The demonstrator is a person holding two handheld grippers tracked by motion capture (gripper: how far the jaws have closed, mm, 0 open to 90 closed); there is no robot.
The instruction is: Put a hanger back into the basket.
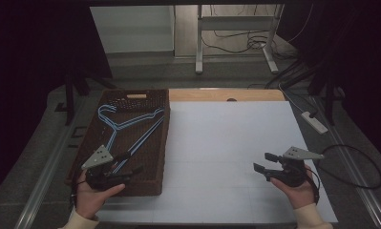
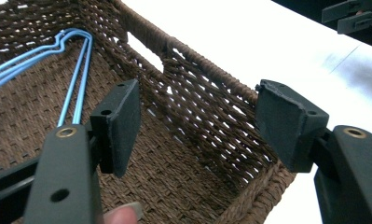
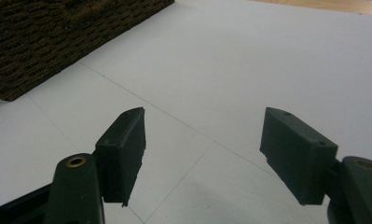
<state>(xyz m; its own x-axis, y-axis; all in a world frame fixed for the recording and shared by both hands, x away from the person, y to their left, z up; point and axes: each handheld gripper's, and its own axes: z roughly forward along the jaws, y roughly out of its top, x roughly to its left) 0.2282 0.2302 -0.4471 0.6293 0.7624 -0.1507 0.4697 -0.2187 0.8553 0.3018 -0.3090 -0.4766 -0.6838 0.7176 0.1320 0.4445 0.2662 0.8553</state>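
A white table top (image 1: 226,157) fills the middle of the high view, with a strip of bare wood (image 1: 226,95) showing along its far edge. On the table's left part stands a long, dark brown woven basket (image 1: 152,143), its short far wall pierced by a handle slot. In the left gripper view the basket's right wall (image 2: 207,102) runs close in front of the jaws, with a handle gap in the weave further along it, and the white top lies beyond the rim.

Inside the basket lie light blue wire hangers (image 1: 126,124), stacked flat on the woven floor, their hooks toward the far left corner and their long bars slanting down toward the near end. In the left gripper view their thin blue bars (image 2: 76,88) run along the basket floor to the left of the jaws, apart from both pads.

The left gripper (image 1: 128,162) hovers over the near end of the basket, held in the person's left hand (image 1: 92,195); its jaws stand wide apart with nothing between them, released. The right gripper (image 1: 264,162) sits over the bare table top near the right front, well apart from the basket, held in the right hand (image 1: 298,188); its jaws also gape, clasping nothing, with plain white surface (image 3: 211,93) showing between the pads
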